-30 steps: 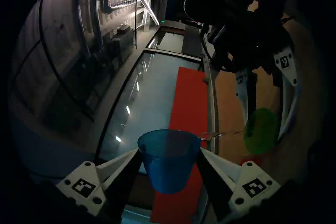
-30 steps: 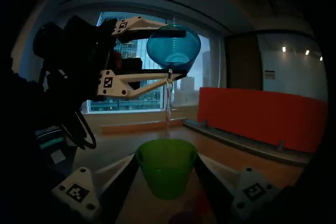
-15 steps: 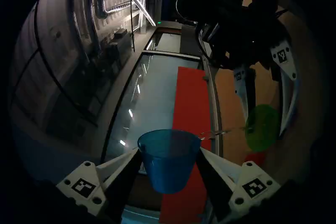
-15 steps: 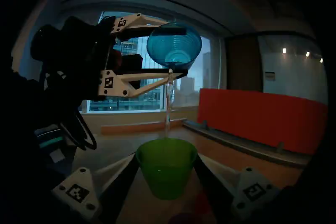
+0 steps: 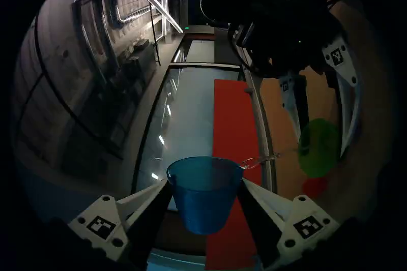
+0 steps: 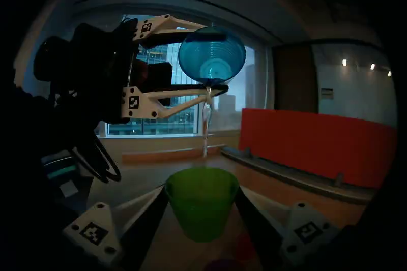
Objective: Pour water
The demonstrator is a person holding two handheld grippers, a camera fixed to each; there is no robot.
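My left gripper (image 5: 204, 201) is shut on a blue plastic cup (image 5: 204, 197), held tipped on its side. In the right gripper view that same left gripper (image 6: 216, 55) holds the blue cup (image 6: 211, 60) high, mouth toward the camera. A thin stream of water (image 6: 206, 131) falls from its rim into a green cup (image 6: 202, 201). My right gripper (image 6: 202, 205) is shut on the green cup, upright, with a little water inside. In the left gripper view the green cup (image 5: 319, 147) sits at the right between the right gripper's white fingers (image 5: 293, 103), the water stream (image 5: 264, 158) arcing toward it.
A wooden table top (image 6: 152, 177) lies below the cups. A red panel (image 6: 315, 141) runs along the right behind a metal rail (image 6: 285, 172). A large window (image 6: 168, 118) with buildings outside fills the back. A person's dark sleeve and cables (image 6: 76, 98) are at the left.
The blue cup has tipped a little further, its mouth turning more toward the right gripper's camera. Water keeps streaming and the level in the green cup has risen slightly.
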